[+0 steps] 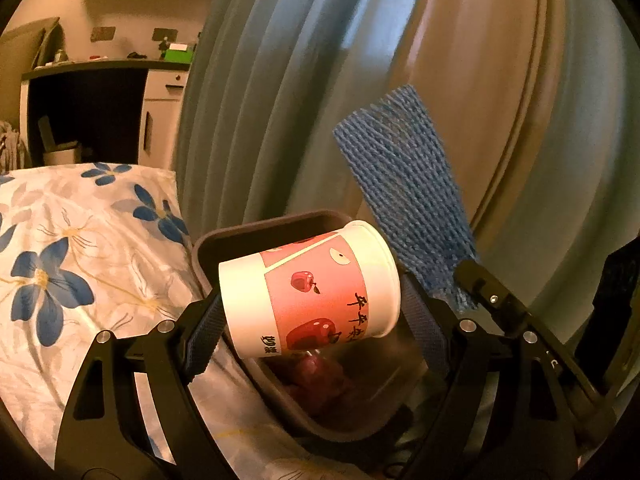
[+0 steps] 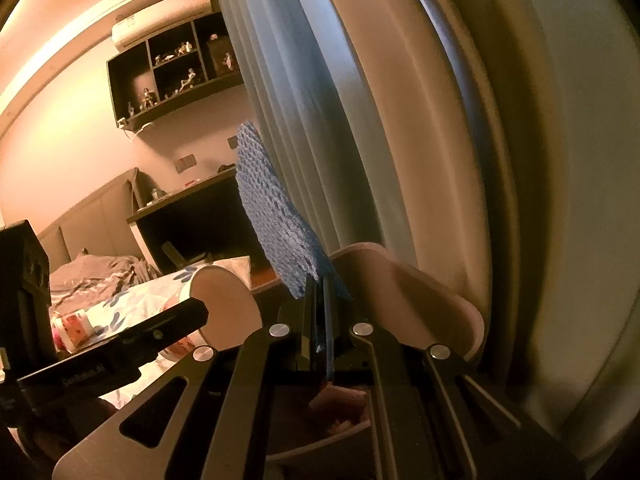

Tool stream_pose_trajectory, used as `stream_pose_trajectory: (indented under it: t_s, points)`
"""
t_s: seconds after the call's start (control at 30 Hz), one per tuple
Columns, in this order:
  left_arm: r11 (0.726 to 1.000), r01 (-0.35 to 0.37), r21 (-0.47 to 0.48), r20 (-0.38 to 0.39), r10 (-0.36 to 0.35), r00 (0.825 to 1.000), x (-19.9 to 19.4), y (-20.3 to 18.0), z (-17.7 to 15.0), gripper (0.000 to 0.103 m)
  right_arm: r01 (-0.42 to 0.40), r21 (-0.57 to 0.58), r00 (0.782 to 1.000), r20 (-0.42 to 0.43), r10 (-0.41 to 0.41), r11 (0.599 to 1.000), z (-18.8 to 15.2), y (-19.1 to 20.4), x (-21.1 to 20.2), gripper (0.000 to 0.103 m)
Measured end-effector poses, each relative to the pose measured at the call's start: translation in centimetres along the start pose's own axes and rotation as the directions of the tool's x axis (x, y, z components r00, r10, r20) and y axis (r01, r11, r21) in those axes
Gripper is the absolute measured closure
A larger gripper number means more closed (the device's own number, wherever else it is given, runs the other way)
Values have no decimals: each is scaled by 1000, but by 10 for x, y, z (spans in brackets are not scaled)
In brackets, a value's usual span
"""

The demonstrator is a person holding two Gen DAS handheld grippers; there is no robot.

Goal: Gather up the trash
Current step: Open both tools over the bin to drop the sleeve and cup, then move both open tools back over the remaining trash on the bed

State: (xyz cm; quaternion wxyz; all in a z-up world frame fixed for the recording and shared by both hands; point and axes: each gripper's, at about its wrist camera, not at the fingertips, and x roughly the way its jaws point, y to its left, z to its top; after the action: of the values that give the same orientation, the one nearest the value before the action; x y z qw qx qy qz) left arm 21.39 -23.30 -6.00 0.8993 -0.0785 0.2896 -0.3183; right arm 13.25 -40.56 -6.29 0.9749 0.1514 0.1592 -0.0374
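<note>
**Both Grippers Loaded Above the Bin**

The left gripper (image 1: 312, 316) is clamping a paper cup (image 1: 310, 290) sideways between its two padded fingers (image 1: 202, 340). The cup is white with a pink band printed with red apples, and it is lying tilted, its wide rim pointing toward the upper right. It is hanging directly over the open mouth of a dark trash bin (image 1: 256, 226), inside which pinkish refuse (image 1: 316, 376) is showing. The bin is standing just beside a bed covered by a floral sheet (image 1: 80, 248) with blue flowers.

The right gripper (image 2: 318, 320) is pressing its jaws fully together on the lower end of a blue foam net sleeve (image 2: 272, 208). The sleeve is standing upright from the fingertips and, in the left wrist view (image 1: 404, 184), is leaning against the backdrop of a pale blue curtain (image 1: 260, 100). The sleeve is positioned over the far rim of the bin (image 2: 420, 280), just beside the cup (image 2: 228, 296).

A dark desk (image 1: 100, 68) and a wall shelf (image 2: 168, 76) are occupying the background.
</note>
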Motion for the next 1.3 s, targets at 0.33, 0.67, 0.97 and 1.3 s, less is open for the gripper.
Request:
stream_pose_trajectory:
  t_s: [0.33,0.67,0.97,1.3]
  points:
    - [1000,22,-7,-36,-22,999,14,-1,-6,21,3,12,1000,-23,-3,1000,1,-4,4,99]
    - [1000,27,-16,-67,-28,997,21,2,-11,21,-7,52,999,-32,8,999,2,-9,3,78]
    - [1000,18,-9,-83,-19,996,28,-2,-15,13,2,86,1000,4,-3,996,5,-13,-9,58]
    - [999,-27,-17,-53,26,998,1,7,-18,6,11,70,998,55,-15,998,11,-7,-26,51]
